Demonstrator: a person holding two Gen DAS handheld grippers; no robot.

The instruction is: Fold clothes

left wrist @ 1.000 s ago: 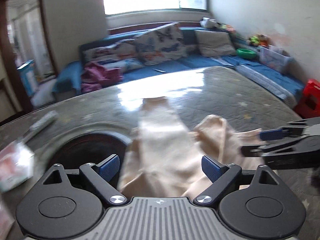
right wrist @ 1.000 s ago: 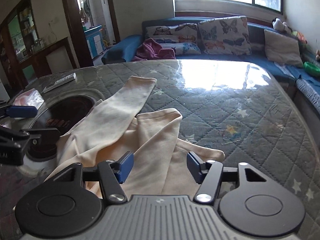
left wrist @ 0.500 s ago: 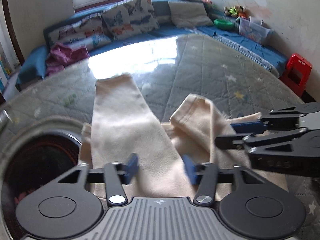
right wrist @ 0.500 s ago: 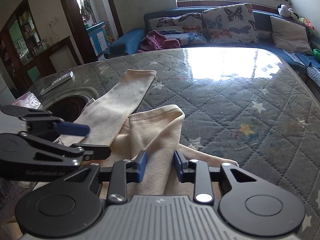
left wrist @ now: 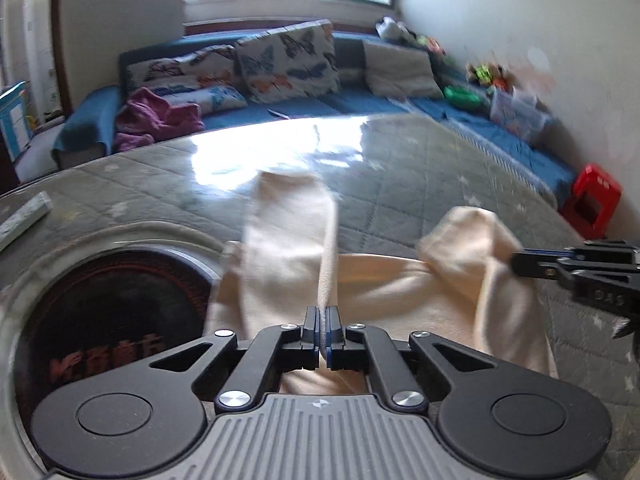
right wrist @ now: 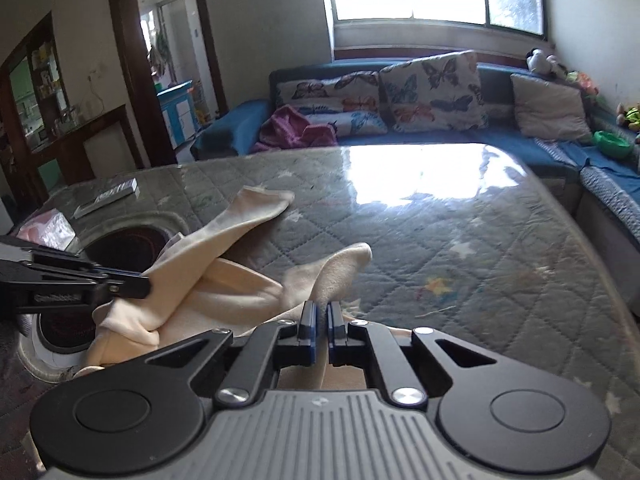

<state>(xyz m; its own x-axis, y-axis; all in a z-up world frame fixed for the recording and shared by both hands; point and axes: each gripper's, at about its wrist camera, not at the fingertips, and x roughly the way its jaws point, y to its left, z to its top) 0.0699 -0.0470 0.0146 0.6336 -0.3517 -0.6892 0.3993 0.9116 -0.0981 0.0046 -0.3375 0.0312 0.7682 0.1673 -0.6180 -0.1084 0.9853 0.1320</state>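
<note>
A cream-coloured pair of trousers (left wrist: pixel 384 284) lies crumpled on the quilted grey table cover (left wrist: pixel 420 184), one leg (left wrist: pixel 288 216) stretched away from me. My left gripper (left wrist: pixel 324 320) is shut on the edge of that leg, the cloth pulled up taut between its blue pads. My right gripper (right wrist: pixel 320 316) is shut on the other leg (right wrist: pixel 336 268), lifting its cuff. In the right wrist view the left gripper (right wrist: pixel 132 284) shows at the left, pinching cloth; in the left wrist view the right gripper (left wrist: pixel 520 260) enters from the right edge.
A round dark inset (left wrist: pixel 104 304) sits in the table at the left, partly under the trousers (right wrist: pixel 208 280). A remote (right wrist: pixel 108 198) and a packet (right wrist: pixel 48 228) lie at the far left. Beyond the table stands a blue sofa (right wrist: pixel 500 136) with cushions and a purple garment (right wrist: pixel 292 128). A red stool (left wrist: pixel 592 204) stands at the right.
Both grippers went from open to shut, each closing on a trouser leg. The cloth is now raised off the table and both views have tilted up.
</note>
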